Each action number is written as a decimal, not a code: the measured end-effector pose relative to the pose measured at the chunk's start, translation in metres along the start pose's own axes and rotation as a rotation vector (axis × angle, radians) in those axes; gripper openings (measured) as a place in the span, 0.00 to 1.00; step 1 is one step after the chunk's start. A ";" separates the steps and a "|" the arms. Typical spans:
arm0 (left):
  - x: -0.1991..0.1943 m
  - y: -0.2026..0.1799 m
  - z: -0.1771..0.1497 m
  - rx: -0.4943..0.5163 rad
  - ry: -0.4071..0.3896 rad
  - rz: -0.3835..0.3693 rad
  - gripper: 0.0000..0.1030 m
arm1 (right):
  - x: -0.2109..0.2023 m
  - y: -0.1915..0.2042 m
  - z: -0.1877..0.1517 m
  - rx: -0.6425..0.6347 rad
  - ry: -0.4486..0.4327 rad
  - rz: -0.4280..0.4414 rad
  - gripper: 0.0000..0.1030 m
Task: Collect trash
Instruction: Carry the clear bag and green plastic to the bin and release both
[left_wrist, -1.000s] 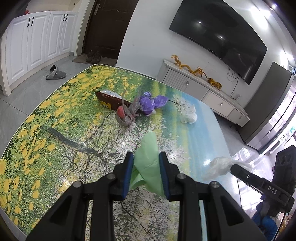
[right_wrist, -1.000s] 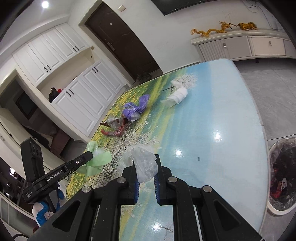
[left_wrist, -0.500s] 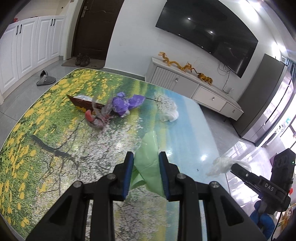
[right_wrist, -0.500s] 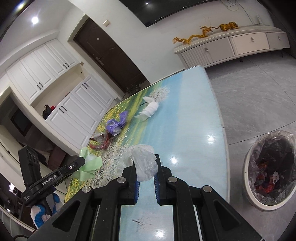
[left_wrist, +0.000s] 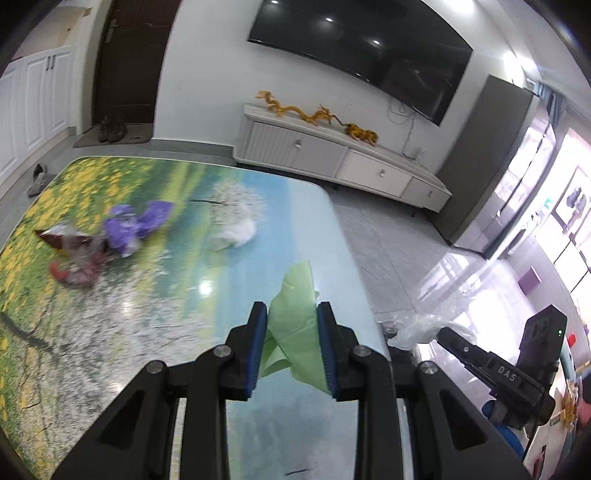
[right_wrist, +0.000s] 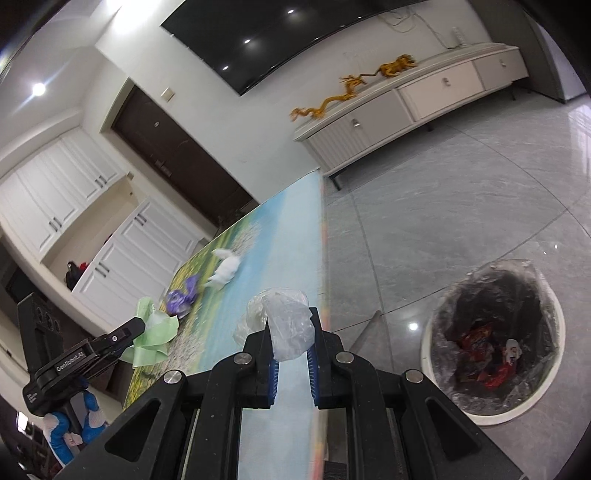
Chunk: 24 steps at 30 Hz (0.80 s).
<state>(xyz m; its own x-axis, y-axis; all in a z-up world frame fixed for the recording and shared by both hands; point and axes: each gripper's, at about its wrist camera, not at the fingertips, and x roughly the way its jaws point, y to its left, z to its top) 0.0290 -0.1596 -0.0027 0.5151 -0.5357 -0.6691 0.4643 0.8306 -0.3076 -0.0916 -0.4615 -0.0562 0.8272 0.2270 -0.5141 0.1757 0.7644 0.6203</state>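
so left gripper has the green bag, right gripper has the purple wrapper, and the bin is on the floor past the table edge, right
Not quite. The right gripper is shut on a clear plastic bag, as the right wrist view shows; the purple wrapper lies on the table. The rest holds: the left gripper is shut on the green bag, and the bin stands on the floor past the table edge.

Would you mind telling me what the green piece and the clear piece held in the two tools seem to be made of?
The green piece looks like thin matte plastic film or perhaps paper: opaque, softly creased, folding limply. The clear piece looks like thin glossy plastic film, probably a bag: translucent, crinkled, with light catching its wrinkles.
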 end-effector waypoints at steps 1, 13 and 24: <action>0.007 -0.011 0.001 0.019 0.011 -0.010 0.26 | -0.004 -0.008 0.001 0.013 -0.009 -0.013 0.12; 0.079 -0.126 -0.001 0.196 0.120 -0.110 0.26 | -0.037 -0.092 0.012 0.132 -0.078 -0.198 0.12; 0.149 -0.200 -0.018 0.284 0.227 -0.167 0.26 | -0.040 -0.144 0.010 0.202 -0.050 -0.288 0.12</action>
<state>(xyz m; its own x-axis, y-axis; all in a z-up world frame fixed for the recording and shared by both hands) 0.0000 -0.4024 -0.0530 0.2587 -0.5860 -0.7679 0.7252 0.6430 -0.2463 -0.1447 -0.5869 -0.1195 0.7526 -0.0136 -0.6584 0.5033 0.6567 0.5616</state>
